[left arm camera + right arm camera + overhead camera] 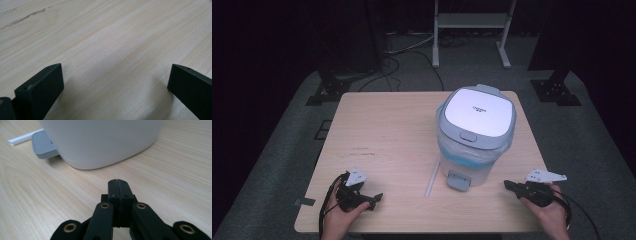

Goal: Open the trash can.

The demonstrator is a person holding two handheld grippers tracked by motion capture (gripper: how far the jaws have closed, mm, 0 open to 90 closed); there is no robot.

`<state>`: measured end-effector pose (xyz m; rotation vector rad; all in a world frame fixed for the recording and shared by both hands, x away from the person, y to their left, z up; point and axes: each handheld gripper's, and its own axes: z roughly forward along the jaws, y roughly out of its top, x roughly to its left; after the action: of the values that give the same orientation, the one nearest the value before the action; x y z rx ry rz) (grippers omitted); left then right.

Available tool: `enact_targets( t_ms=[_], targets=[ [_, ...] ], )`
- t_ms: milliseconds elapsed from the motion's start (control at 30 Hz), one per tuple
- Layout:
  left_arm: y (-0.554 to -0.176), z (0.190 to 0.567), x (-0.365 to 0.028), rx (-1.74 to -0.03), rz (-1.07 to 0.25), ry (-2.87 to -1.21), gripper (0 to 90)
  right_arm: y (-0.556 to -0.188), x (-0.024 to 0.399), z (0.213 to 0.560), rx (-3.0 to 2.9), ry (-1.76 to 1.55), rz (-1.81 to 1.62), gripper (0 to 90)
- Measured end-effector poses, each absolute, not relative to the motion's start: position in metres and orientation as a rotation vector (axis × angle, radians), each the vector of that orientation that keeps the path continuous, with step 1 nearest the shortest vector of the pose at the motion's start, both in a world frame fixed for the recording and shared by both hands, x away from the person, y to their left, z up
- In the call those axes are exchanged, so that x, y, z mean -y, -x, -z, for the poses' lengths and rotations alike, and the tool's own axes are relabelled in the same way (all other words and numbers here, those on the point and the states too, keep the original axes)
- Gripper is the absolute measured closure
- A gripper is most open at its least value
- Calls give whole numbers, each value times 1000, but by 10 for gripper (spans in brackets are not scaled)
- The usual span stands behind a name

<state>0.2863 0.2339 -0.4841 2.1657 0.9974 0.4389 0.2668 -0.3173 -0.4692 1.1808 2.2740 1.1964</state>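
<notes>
Two tongs: left tongs [374, 198] spread wide, right tongs [508, 184] pressed together, both holding nothing.
One bin: the bin [476, 131] stands on the bench's [382, 135] far right part, lid down.
One pedal: the pedal [458, 179] faces the near edge.
Room: bare wood left of the bin.

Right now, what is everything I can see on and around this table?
Table: one, light wood, centre of the high view.
Pedal bin: one, white lid with grey rim, blue liner showing, right half of the table, lid shut.
Pedal: one, grey, at the bin's near foot.
White strip: one, flat on the table left of the pedal.
Metal stand: one, pale, on the floor behind.
Left tongs: one, black, jaws apart over bare wood.
Right tongs: one, black, jaws together, nothing between, aimed at the bin.
</notes>
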Motion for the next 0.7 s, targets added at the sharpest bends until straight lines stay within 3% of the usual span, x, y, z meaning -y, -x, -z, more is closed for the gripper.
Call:
enact_targets(
  t_ms=[700],
  targets=[
    [-286, 484, -234, -998, -439, -2166, 0, -265, 283, 457, -2351, -1072, -1320, 898]
  ],
)
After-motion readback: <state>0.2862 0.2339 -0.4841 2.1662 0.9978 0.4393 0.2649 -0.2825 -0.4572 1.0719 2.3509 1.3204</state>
